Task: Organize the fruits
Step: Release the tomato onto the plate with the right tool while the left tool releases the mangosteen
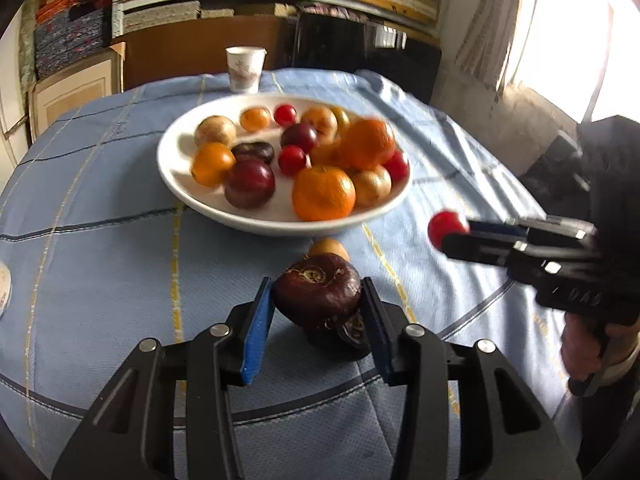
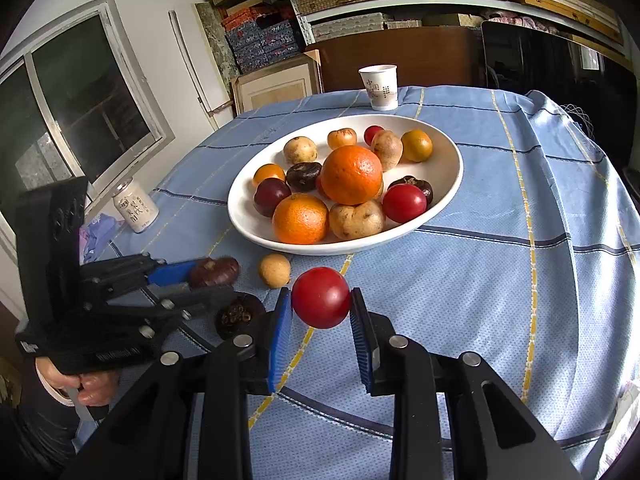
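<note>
My left gripper [image 1: 318,294] is shut on a dark brown water chestnut [image 1: 318,290], held above the blue tablecloth; it also shows in the right wrist view [image 2: 214,272]. A second dark chestnut [image 1: 344,334] lies on the cloth under it. My right gripper [image 2: 320,300] is shut on a small red tomato [image 2: 321,297], held above the cloth in front of the white bowl [image 2: 440,216]. The bowl holds oranges, red tomatoes, dark plums, chestnuts and tan fruits. A small tan fruit [image 2: 274,270] lies on the cloth just before the bowl.
A paper cup [image 2: 379,87] stands behind the bowl at the table's far edge. A white can [image 2: 135,207] stands at the left edge next to crumpled purple paper. Shelves of boxes fill the back wall. A window is at the left.
</note>
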### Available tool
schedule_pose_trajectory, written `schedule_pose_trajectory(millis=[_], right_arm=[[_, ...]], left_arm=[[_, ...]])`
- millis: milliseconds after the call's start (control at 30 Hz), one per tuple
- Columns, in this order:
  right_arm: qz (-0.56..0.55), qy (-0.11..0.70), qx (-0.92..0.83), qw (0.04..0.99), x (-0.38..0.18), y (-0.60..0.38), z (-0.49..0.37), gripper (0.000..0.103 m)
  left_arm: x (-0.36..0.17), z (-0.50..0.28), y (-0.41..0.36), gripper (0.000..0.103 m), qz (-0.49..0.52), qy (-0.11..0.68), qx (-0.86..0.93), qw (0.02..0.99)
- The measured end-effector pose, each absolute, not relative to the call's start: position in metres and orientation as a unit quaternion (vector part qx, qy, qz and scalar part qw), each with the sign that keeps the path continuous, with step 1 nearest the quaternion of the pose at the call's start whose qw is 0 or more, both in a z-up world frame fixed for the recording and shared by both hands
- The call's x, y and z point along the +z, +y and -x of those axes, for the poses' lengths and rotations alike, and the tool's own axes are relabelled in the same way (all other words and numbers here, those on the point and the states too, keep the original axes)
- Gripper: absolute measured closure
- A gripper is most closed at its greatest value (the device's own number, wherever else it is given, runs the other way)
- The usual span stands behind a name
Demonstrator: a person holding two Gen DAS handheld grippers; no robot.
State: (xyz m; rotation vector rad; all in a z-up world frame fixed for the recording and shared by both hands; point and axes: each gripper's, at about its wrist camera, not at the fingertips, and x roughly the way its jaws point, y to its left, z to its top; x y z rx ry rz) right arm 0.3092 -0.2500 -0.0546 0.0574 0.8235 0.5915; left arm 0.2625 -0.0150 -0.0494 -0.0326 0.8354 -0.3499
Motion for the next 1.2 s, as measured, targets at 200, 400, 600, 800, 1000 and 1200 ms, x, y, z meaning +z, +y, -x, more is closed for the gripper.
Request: schedule_pose_trajectory(millis=[200,400,600,800,1000,1200], right_arm=[[-0.027,0.335,0.301,0.893,-0.043,-0.232,-0.310,0.073],[-0.022,0.324,0.285,0.902,-0.041,-0.203,-0.343,0.074],[-0.026,0.311,0.286,0.906,-0.039,-0.193,-0.374,0.066],[-0.062,0.282,0.288,0.913,-0.023,-0.218,-0.350,0.060],[-0.079,0.307,0.296,0.901,-0.033,-0.223,-0.328,0.060],[-0.029,0.332,0.303,0.893,-0.047,-0.197,-0.313,0.060]], left_arm=[[-0.020,-0.275,0.008,0.060,0.051,0.361,-0.147,0.919],[-0.008,-0.338,0.012,0.060,0.060,0.366,-0.144,0.918],[-0.013,-0.377,0.011,0.028,0.063,0.360,-0.108,0.925],[0.006,-0.343,0.028,0.015,0.077,0.334,-0.083,0.936],[-0.011,-0.291,0.047,0.008,0.102,0.336,-0.040,0.935],[-0.025,-0.263,0.049,0.008,0.072,0.341,0.016,0.937]])
